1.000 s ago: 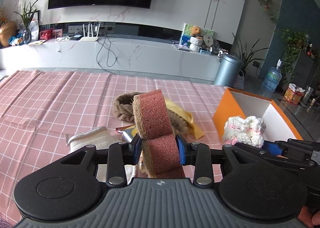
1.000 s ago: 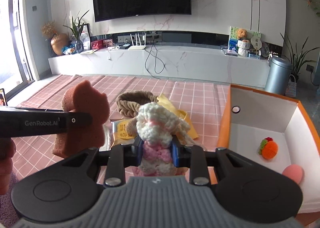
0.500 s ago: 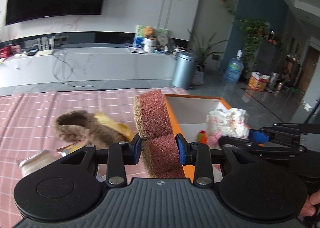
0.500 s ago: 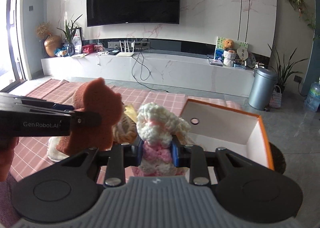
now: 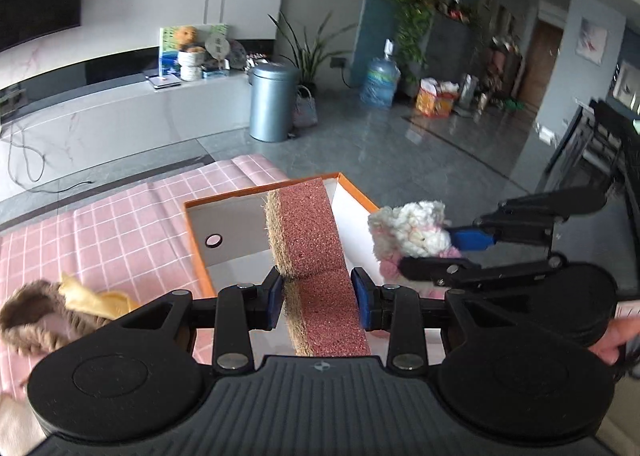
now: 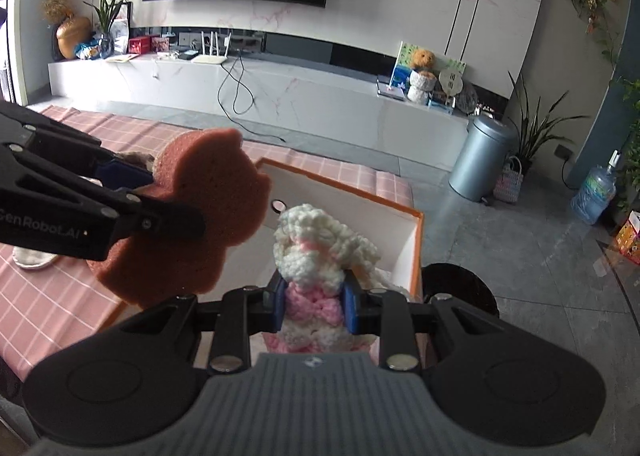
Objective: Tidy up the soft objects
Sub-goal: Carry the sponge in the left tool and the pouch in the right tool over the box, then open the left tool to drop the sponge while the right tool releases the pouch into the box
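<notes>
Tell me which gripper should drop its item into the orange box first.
Probably the left. In both views the left gripper holds the reddish sponge over the middle of the orange box, while the right gripper holds its crocheted toy nearer the box's right wall.

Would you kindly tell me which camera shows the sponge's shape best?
The right wrist view: the sponge faces it flat, showing its lobed outline. The left wrist view sees only its edge.
</notes>
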Available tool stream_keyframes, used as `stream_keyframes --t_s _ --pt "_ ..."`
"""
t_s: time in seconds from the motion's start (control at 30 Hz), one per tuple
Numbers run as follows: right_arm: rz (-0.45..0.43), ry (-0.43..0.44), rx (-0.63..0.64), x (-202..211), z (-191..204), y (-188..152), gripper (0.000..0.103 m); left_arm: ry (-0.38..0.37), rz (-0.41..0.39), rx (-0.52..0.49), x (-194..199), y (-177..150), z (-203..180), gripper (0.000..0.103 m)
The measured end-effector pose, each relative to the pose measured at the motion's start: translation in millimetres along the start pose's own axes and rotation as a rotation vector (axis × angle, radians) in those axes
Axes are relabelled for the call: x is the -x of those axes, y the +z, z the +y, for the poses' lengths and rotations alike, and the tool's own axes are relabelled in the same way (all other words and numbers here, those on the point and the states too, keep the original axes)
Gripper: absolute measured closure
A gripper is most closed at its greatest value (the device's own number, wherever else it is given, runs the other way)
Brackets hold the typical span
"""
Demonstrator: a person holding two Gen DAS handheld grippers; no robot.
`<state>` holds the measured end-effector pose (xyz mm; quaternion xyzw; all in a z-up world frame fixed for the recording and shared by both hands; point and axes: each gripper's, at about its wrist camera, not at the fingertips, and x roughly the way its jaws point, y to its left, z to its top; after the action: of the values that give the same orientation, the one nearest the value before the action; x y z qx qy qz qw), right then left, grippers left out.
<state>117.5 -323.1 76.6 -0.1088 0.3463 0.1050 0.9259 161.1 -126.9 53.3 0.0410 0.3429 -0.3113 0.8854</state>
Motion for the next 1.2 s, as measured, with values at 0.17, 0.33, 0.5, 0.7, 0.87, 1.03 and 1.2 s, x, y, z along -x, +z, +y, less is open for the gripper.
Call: stream_keyframes --t_s 0.17,0.33,0.5,0.7,0.87,1.03,1.2 --pt "0.048 0.03 0.007 -28.1 -14.8 2.1 0.076 -0.014 0.069 -0.038 -33.3 5.1 -3.1 0.063" --pt "0.122 0.097 -0.016 -63.9 -16.8 -1.8 0.076 0.031 0.163 -0.07 -62.4 2.7 -6.5 0.063" --pt "0.183 0.141 0.025 -94.1 -6.0 -4.4 0.075 0.119 0.237 -0.149 -81.8 -2.6 -7.9 0.063" --pt "0.204 0.143 0.045 -110.2 -5.7 -2.1 0.074 0.229 0.3 -0.278 -99.3 -11.1 -14.4 0.063" --pt "0.213 0.137 0.042 -112.9 -2.3 -5.1 0.074 0.265 0.362 -0.318 -115.3 -15.8 -13.2 0.062" --pt "0.223 0.137 0.044 -115.8 0.3 -4.6 0.074 0.322 0.382 -0.348 -123.8 -15.6 -20.1 0.056" --pt "0.216 0.133 0.045 -115.2 1.5 -3.8 0.073 0.323 0.371 -0.383 -124.0 -19.9 -22.6 0.052"
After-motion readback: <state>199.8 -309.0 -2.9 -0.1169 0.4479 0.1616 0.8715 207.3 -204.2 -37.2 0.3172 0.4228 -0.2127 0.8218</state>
